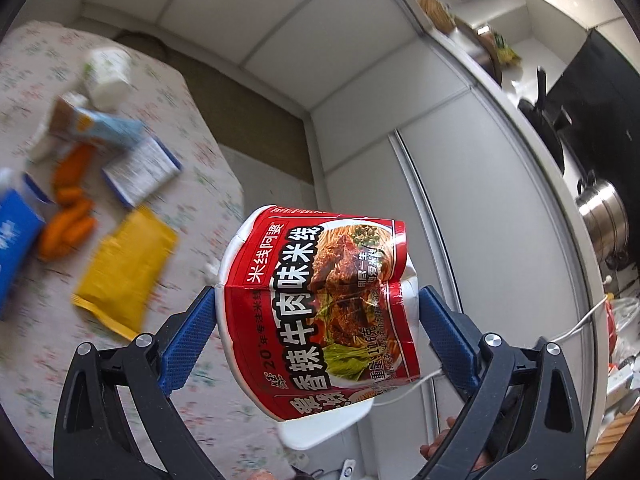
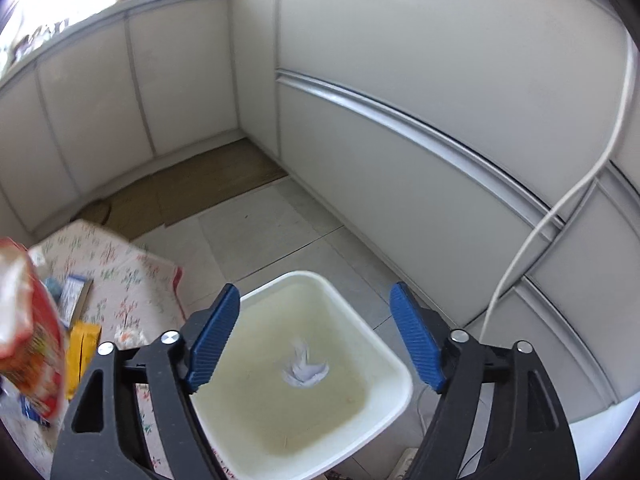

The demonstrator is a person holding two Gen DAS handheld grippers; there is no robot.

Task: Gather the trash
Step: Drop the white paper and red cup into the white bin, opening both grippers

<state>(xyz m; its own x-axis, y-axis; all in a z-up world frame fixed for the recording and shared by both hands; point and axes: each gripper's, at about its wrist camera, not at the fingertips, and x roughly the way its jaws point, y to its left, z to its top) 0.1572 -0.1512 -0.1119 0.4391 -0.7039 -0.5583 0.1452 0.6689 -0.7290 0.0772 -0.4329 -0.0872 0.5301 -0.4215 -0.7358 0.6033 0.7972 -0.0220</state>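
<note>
My left gripper [image 1: 318, 304] is shut on a red and white instant noodle cup [image 1: 320, 300], held on its side in the air past the table's edge; the cup also shows blurred at the left edge of the right wrist view [image 2: 28, 332]. My right gripper [image 2: 314, 336] hangs open above a white bin [image 2: 396, 360] on the floor, nothing between its blue fingers [image 2: 214, 336]. A crumpled white paper [image 2: 306, 364] lies at the bottom of the bin. On the flowered table [image 1: 192, 216] lie a yellow packet [image 1: 128, 268], orange peel pieces [image 1: 68, 220], blue and white cartons [image 1: 140, 170] and a white cup [image 1: 108, 76].
White cabinet doors [image 2: 400, 80] surround the tiled floor [image 2: 272, 232]. A white cable [image 2: 560, 208] hangs down at the right. A counter holds a steel pot [image 1: 604, 216] and a black pan [image 1: 548, 128]. A person's fingers [image 1: 436, 446] show below the cup.
</note>
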